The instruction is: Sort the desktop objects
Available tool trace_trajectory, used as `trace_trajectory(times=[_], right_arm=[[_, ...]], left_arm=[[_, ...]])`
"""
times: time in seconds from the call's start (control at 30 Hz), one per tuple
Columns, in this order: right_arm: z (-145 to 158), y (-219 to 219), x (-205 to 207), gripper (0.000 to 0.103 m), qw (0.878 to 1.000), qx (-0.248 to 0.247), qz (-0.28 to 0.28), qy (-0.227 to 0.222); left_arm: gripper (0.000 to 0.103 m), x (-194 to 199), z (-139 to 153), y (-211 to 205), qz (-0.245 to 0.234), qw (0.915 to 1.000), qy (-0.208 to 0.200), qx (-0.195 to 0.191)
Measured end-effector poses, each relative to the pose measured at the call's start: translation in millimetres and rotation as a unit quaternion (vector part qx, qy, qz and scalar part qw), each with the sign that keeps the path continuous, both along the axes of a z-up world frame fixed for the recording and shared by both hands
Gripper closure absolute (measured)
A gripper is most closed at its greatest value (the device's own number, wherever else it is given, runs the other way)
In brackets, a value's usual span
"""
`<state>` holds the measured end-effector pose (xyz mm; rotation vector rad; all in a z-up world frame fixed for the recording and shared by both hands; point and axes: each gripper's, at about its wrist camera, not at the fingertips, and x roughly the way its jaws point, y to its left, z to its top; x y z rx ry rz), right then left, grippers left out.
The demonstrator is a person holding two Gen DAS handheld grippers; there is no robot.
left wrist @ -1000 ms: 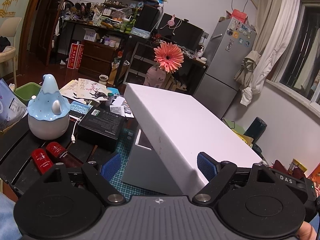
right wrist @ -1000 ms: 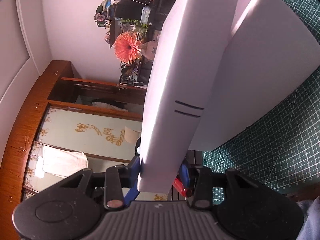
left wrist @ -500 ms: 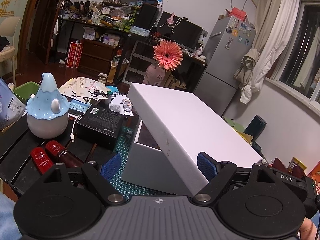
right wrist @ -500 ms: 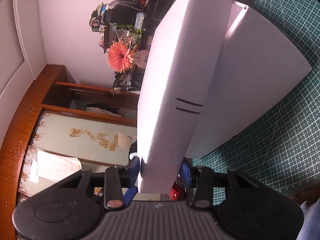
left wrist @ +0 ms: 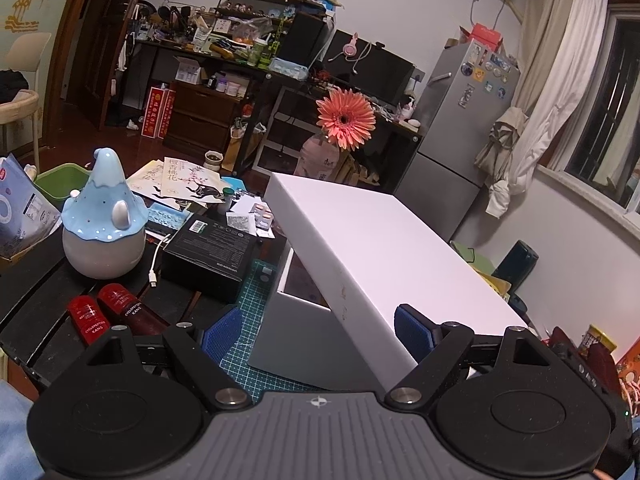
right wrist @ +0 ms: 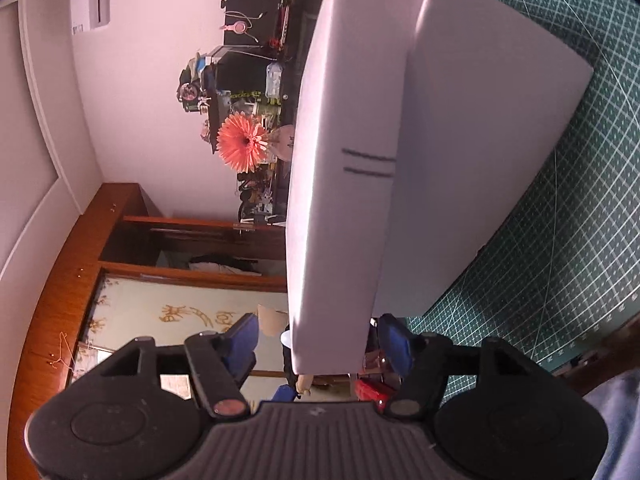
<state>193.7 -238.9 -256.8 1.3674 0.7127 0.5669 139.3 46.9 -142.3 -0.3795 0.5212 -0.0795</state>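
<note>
**Lid tilted on the white box**

My right gripper is opening; the lid edge sits between its pads, both clear of it. My left gripper stands spread wide, holding nothing. The lid leans askew on the white box, which rests on the green cutting mat.

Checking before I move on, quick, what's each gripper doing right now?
Left gripper: open, holding nothing.
Right gripper: opening, white lid between its fingers, no longer gripped.
</note>
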Motion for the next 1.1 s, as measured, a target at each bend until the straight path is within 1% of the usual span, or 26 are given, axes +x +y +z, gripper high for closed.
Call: trace_trajectory(times=[0.1, 0.17, 0.23, 0.27, 0.33, 0.57, 0.77, 1.0, 1.1], right_arm=[[-3, 4, -1, 0.038, 1.0, -0.004, 0.003, 0.002], [-5, 6, 0, 0.046, 1.0, -0.006, 0.007, 0.002], [-7, 9, 0, 0.048, 1.0, -0.011, 0.014, 0.004], [-7, 10, 1, 0.056, 1.0, -0.013, 0.016, 0.004], [-10, 12, -1, 0.064, 1.0, -0.01, 0.021, 0.002], [-9, 9, 2, 0.064, 0.999, -0.013, 0.031, -0.007], [-12, 0, 9, 0.065, 0.998, -0.004, 0.068, -0.009], [-9, -14, 14, 0.065, 0.994, -0.014, 0.107, -0.013], [-8, -24, 15, 0.064, 0.994, -0.02, 0.111, -0.014]], left_arm=[[0.019, 1, 0, 1, 0.004, 1.0, 0.001, -0.003], [0.019, 1, 0, 2, 0.004, 1.0, 0.002, -0.005], [0.019, 1, 0, 2, 0.003, 1.0, 0.003, -0.005], [0.019, 1, 0, 1, 0.003, 1.0, 0.002, -0.005], [0.02, 1, 0, 1, 0.003, 1.0, 0.003, -0.004], [0.019, 1, -1, 1, 0.003, 1.0, 0.005, -0.005], [0.019, 2, -1, 3, 0.008, 0.9999, 0.008, -0.005], [0.019, 3, -3, 4, 0.009, 0.9999, 0.009, -0.004], [0.019, 4, -4, 5, 0.012, 0.9999, 0.012, -0.004]])
